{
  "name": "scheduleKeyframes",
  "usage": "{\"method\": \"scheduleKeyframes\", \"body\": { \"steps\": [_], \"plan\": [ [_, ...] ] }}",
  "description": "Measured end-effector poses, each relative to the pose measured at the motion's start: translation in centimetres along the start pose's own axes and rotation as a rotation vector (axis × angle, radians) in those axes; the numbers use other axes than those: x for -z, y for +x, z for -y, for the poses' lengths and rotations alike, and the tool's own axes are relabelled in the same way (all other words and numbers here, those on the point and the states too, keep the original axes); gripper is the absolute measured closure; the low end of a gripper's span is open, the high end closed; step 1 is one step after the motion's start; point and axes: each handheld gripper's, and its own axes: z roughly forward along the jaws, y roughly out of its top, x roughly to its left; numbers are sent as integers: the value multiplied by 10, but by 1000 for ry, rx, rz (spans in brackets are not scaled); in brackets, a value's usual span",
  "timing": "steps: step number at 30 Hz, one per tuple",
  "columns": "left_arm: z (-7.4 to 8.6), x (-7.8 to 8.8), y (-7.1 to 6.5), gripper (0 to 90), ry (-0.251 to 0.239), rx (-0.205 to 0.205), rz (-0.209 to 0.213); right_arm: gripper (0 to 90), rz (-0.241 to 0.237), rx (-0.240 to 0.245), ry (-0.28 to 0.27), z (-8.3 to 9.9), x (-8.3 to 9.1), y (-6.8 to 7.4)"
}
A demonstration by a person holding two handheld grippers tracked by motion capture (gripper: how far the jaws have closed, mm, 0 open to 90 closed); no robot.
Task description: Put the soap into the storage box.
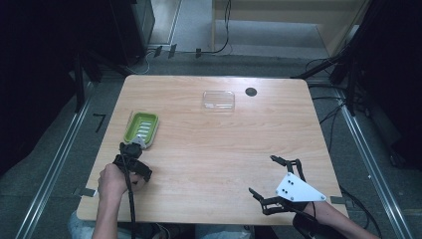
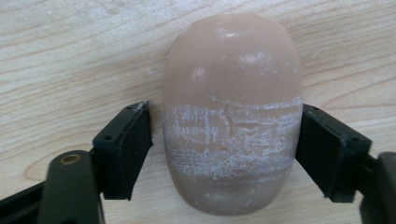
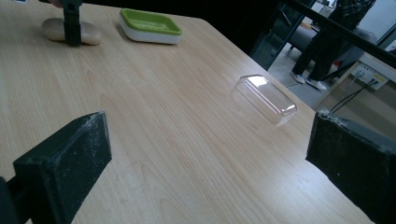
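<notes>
Left gripper (image 1: 135,148) sits at the table's (image 1: 214,149) 8 o'clock edge, jaws pointing toward 12 o'clock. In the left gripper view its jaws stand on either side of the soap (image 2: 232,112), a tan oval bar lying flat on the wood. The right pad presses the bar's flank; the left pad is at the flank with at most a hairline gap. Grip reads as closed on the soap. The bar's lower half carries white scuffing.

Green dish (image 1: 141,128) lies just beyond the soap, toward 12 o'clock, close but apart from it in the right gripper view.

Clear lid (image 1: 218,100) rests near the table's far edge at 12 o'clock, well apart from the dish.

Right gripper (image 1: 272,181) rests at 5 o'clock, jaws wide, nothing between them.
</notes>
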Motion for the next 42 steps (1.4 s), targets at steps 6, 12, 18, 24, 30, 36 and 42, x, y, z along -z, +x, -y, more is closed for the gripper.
{"method": "scheduleKeyframes", "body": {
  "steps": [6,12,18,24,30,36,42],
  "plan": [
    [0,2,-3,314,-3,-8,1,0,2,2,-2,0,0,0],
    [0,2,-4,325,-3,-10,-6,0,2,-2,-2,0,0,1],
    [0,2,-5,325,-4,-13,-8,0,2,-4,-2,0,0,0],
    [0,0,-6,323,1,-20,-21,0,2,-4,-2,0,0,1],
    [1,0,-7,327,-10,-17,-22,0,2,-1,-3,0,0,0],
    [4,0,-7,330,-27,-24,-23,0,1,1,1,0,0,1],
    [3,0,-7,332,-24,-38,-23,0,3,1,-2,0,0,1]
  ]
}}
